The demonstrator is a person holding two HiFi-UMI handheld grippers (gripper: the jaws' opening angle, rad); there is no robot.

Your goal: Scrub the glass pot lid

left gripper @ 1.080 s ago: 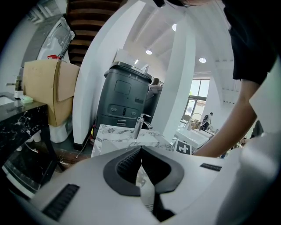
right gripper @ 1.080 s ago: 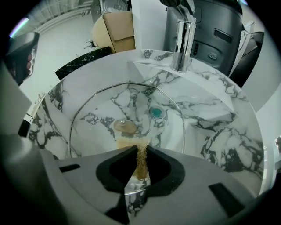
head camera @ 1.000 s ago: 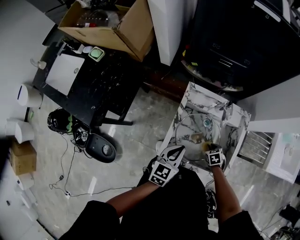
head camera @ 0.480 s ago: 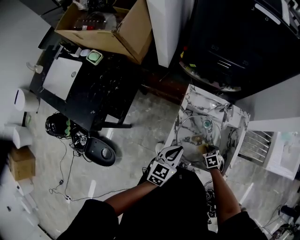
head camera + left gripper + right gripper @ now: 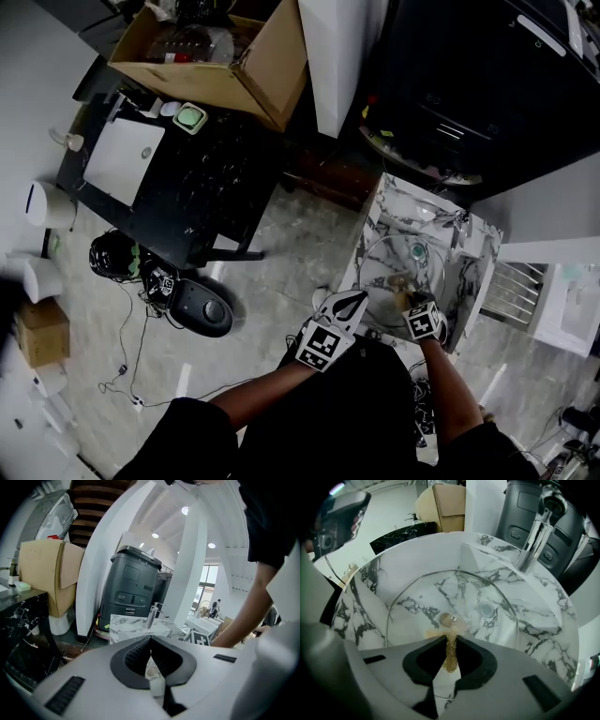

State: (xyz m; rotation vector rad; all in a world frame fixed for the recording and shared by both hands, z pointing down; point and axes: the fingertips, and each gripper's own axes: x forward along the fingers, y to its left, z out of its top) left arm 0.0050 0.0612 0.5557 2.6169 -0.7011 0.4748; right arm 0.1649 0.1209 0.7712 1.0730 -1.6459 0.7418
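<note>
We've got the right gripper [image 5: 450,641] clamped on a tan scrub pad [image 5: 450,657]. The pad touches the glass pot lid [image 5: 457,599] at 6 o'clock of its knob [image 5: 449,617]. The lid lies in the marble sink [image 5: 408,550]. Left gripper [image 5: 151,638] jaws are together, empty. We judge scrubbing is underway, with most glass left.

Grippers, pair, forearms extended.
Left gripper [image 5: 354,300]: jaws together, empty. Right gripper [image 5: 409,302]: clamped on tan scrub pad [image 5: 450,651].

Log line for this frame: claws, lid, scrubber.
glass lid: lying in marble sink | right claw: shut on tan scrubber, near lid's centre | left claw: shut, hold unclear
</note>
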